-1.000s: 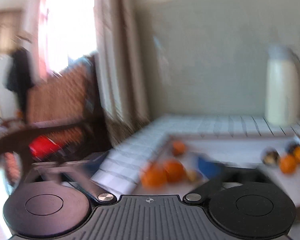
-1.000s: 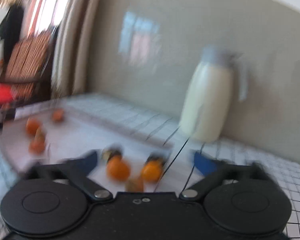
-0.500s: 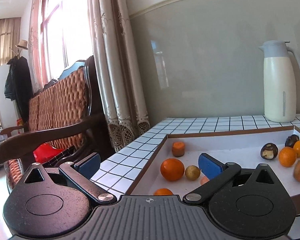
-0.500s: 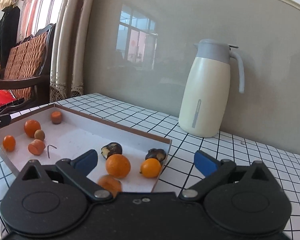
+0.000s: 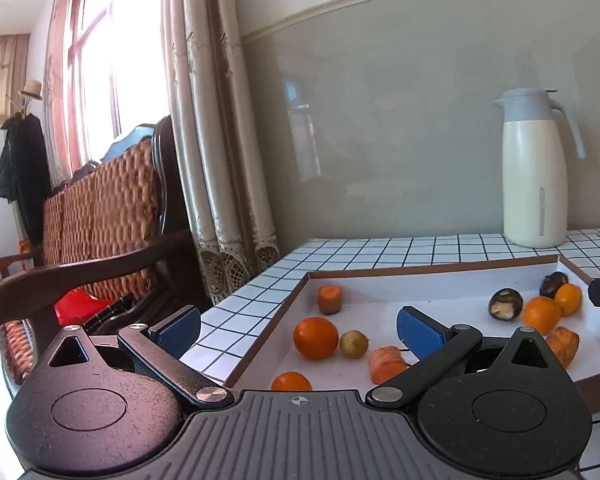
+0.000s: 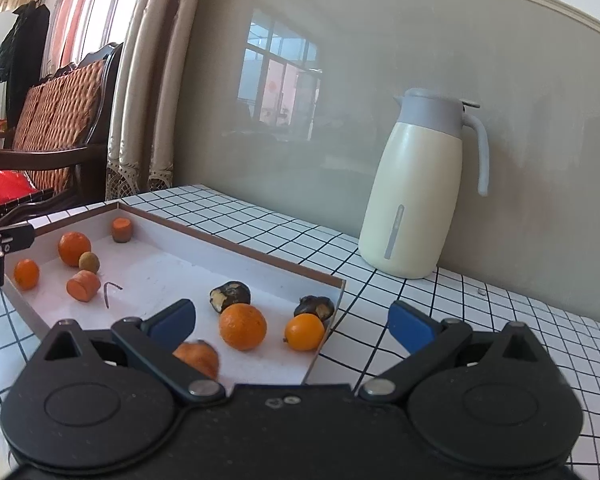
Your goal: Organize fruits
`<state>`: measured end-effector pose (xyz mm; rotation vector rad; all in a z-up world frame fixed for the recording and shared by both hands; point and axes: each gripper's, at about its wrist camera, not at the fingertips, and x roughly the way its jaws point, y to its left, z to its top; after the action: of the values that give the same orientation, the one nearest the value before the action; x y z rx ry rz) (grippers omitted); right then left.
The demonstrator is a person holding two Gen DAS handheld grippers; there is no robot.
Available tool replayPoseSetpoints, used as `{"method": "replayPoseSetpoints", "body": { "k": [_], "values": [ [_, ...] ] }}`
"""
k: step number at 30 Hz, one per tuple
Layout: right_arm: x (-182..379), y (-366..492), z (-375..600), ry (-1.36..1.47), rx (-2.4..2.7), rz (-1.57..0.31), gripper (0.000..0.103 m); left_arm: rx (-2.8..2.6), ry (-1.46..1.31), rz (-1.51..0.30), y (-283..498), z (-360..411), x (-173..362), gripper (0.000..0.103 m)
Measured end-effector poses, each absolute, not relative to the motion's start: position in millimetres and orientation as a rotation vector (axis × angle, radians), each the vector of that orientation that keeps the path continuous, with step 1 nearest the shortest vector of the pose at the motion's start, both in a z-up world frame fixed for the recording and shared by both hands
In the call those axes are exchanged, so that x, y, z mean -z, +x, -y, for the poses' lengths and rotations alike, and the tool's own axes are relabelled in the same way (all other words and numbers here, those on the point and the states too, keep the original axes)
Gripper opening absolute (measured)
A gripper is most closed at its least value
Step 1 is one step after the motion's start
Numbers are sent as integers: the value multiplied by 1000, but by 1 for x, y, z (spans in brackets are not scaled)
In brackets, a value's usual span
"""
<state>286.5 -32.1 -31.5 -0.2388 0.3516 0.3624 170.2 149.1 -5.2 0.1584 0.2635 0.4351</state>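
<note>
Both my grippers empty, fingers apart. Left gripper [image 5: 298, 330] hovers at tray [image 5: 420, 272] near-left corner; large orange [image 5: 315, 337] lies just ahead between fingers. Right gripper [image 6: 290, 322] nearer right-end cluster, orange [image 6: 243, 326] straight ahead.

White tray [image 6: 172, 276], brown rim. Orange fruits [image 6: 243, 326] and dark brown ones [image 6: 230, 295] inside it. Surface [image 6: 420, 304] beside tray: white, black grid. Cream jug [image 6: 414, 200], grey lid.
</note>
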Motion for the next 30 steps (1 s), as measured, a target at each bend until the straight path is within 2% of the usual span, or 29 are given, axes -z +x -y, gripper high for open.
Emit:
{"method": "replayPoseSetpoints", "body": {
  "k": [9,18,30],
  "values": [
    [8,255,60,-147,-354,-359,97,-420,132,-229,140,-128,-18,103],
    [-22,168,105,-103,-320,-299,97,-253,50,-276,66,-82,-38,103],
    [0,84,129,-130,-262,-318,97,-170,3,-251,-20,-36,-33,103]
  ]
}}
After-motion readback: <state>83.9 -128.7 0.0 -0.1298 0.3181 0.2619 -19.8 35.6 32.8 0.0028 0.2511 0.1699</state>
